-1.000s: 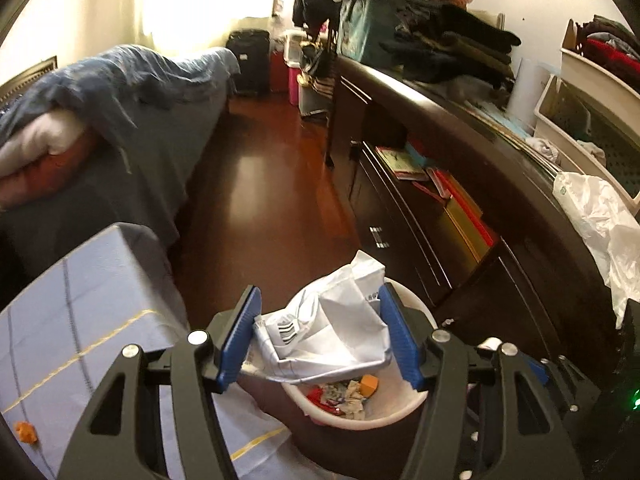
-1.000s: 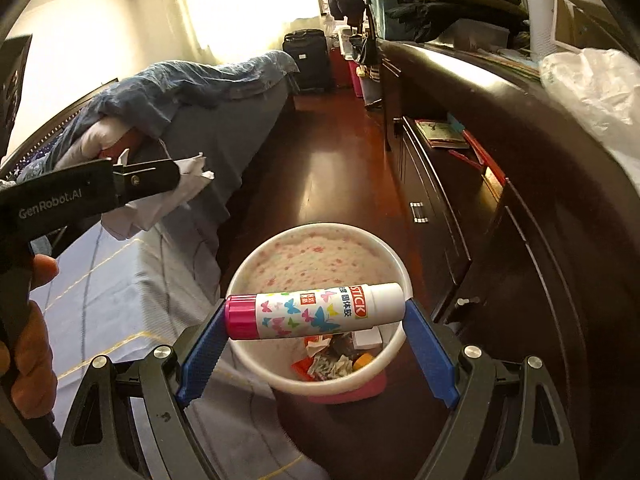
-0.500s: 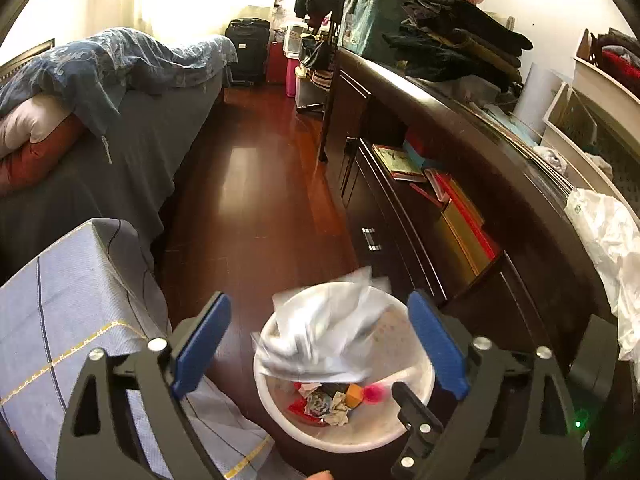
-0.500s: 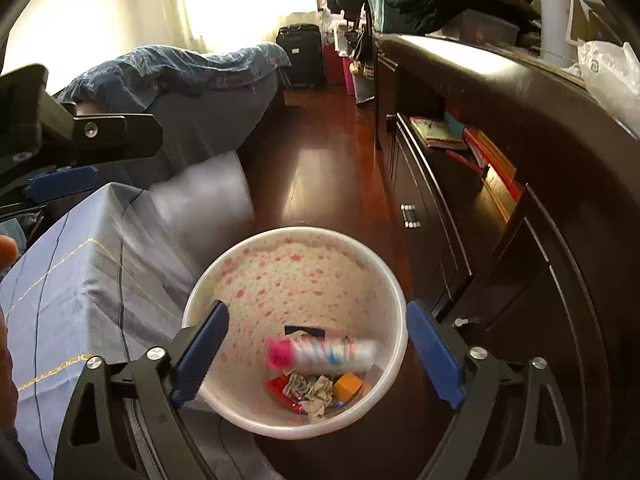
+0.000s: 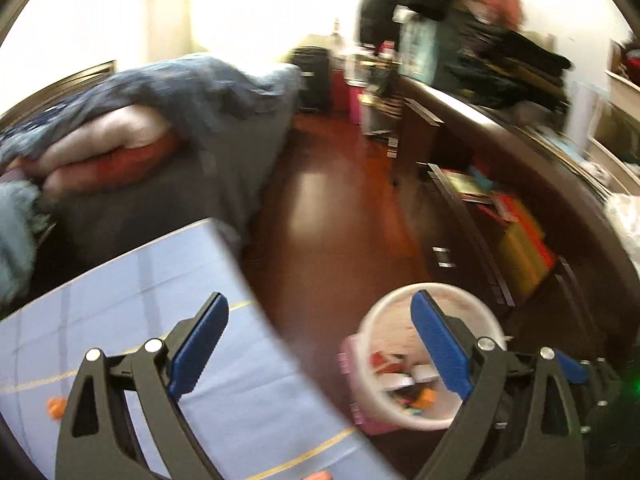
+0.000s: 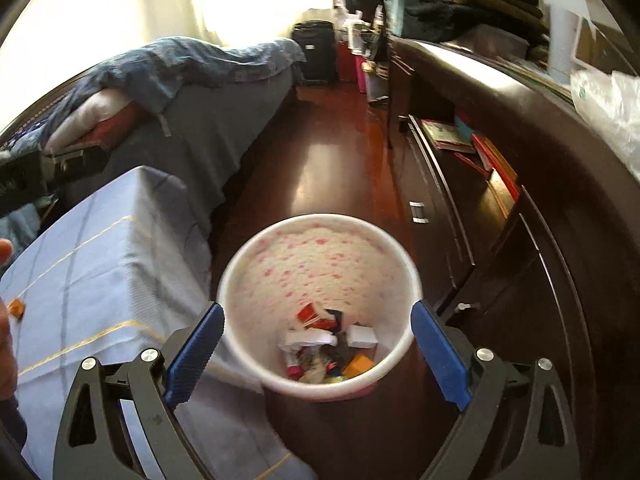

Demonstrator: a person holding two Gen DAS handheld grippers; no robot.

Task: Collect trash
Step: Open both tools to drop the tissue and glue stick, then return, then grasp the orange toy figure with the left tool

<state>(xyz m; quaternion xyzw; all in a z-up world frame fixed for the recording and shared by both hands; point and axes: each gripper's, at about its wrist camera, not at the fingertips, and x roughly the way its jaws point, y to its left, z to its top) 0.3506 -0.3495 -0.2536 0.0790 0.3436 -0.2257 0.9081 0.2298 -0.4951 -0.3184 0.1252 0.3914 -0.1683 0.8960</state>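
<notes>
Hovering with its blue fingers (image 6: 192, 354) spread wide and empty, the right gripper (image 6: 316, 356) looks down into the white trash bin (image 6: 320, 240), which stands upright on the wooden floor (image 6: 336, 152) with its mouth facing up and mixed scraps (image 6: 328, 350) heaped at the bottom, too jumbled to name. Equally wide apart and empty, the left gripper (image 5: 320, 348) sits over the edge of the blue checked cloth (image 5: 120, 280); the bin shows blurred and half hidden behind its right-hand finger. Farther off lie the bed (image 6: 192, 80) and dark dresser (image 6: 540, 168).
</notes>
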